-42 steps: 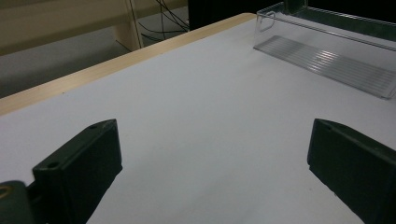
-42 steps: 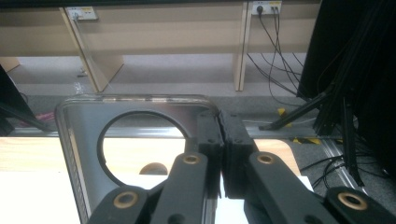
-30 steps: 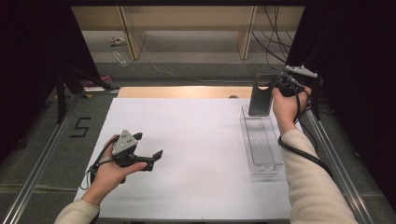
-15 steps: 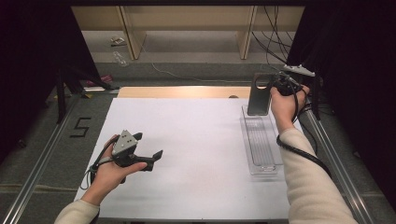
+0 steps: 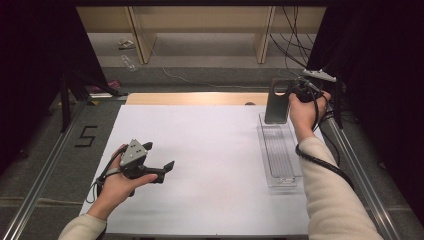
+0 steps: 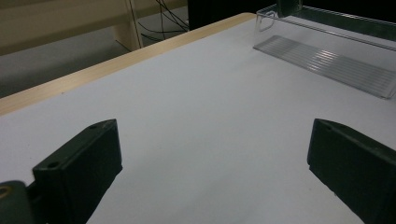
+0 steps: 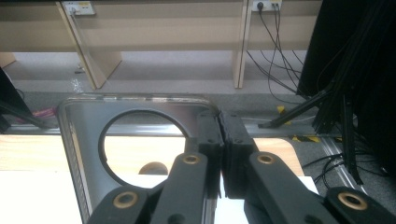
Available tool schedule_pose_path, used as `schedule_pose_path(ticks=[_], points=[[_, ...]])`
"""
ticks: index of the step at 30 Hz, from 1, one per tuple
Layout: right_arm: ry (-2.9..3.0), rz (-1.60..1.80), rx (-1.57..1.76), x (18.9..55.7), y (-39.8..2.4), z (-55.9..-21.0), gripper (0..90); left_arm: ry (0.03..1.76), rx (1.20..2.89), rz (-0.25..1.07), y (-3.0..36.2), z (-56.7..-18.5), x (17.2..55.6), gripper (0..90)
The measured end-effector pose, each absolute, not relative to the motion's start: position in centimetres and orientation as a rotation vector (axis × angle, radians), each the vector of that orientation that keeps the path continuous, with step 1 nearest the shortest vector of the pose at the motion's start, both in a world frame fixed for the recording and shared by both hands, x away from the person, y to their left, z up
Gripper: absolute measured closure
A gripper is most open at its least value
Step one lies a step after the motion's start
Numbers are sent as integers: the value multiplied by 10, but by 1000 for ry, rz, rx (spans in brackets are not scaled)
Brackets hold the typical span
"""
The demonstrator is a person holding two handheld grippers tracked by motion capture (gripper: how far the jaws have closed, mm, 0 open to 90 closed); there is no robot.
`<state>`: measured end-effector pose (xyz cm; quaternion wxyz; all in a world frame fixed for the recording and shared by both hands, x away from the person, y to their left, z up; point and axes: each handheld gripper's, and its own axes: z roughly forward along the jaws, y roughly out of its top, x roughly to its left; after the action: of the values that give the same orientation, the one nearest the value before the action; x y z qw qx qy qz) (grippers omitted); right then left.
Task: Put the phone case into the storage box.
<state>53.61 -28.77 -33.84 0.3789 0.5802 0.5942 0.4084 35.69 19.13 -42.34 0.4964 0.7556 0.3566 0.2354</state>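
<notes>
1. The right gripper point(image 5: 292, 92) is at the far right side of the table, and its jaws are pressed together on the top edge of a grey metal plate point(image 5: 276, 104).
2. The metal plate stands upright, has a round hole near its top, and its lower end is at the far end of the clear plastic tray point(image 5: 280, 175).
3. In the right gripper view, the plate point(image 7: 88, 140) is to the left of the closed jaws.
4. The clear tray lies lengthwise on the white sheet point(image 5: 210, 150), near its right edge.
5. The left gripper point(image 5: 162, 170) is over the near left part of the sheet, well apart from the tray.
6. Its jaws stand wide apart, with nothing between them.
</notes>
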Motion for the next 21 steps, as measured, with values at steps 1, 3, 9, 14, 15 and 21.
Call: schedule_pose_path(ticks=[1,3,9,14,15,21], points=[[1519,1039,1483,537,-288,-339,886,864,1830,570,191,-423,357,25],[1522,1036,1483,537,-287,-340,886,863,1830,570,191,-423,357,25],[1525,1033,1482,539,-286,-341,885,863,1831,569,191,-424,357,25],[1526,1027,1484,541,-285,-343,883,864,1829,569,191,-423,357,25],[1526,1027,1484,541,-285,-343,883,864,1829,569,191,-423,357,25],[1530,1017,1489,542,-284,-346,880,863,1830,567,191,-424,357,25]])
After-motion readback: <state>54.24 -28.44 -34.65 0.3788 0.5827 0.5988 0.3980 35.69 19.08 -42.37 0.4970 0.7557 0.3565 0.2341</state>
